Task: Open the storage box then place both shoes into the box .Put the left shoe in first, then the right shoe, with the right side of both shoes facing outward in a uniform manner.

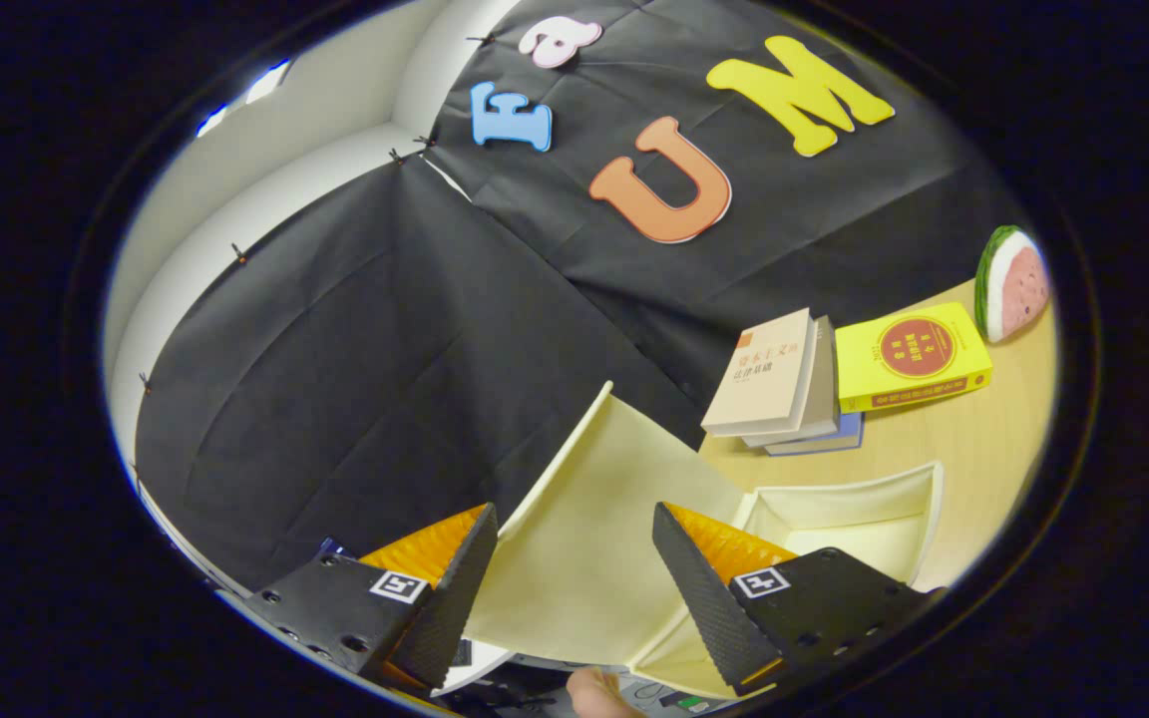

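With its lid (pixel 574 538) swung up and standing open between the fingers, the cream storage box (pixel 864 519) shows the opening step as apparently done; both shoe placements seem still to come. What is visible of the box interior, at about two o'clock from the gripper (pixel 574 573), holds nothing, though part of it is hidden behind the right finger (pixel 704 588). The jaws stand wide apart with the raised lid between them, touching neither finger as far as can be told. Beyond the box, at one o'clock, a stack of books (pixel 784 384) and a yellow book (pixel 909 354) lie on the wooden table (pixel 983 449), a watermelon-slice toy (pixel 1013 282) farther off.
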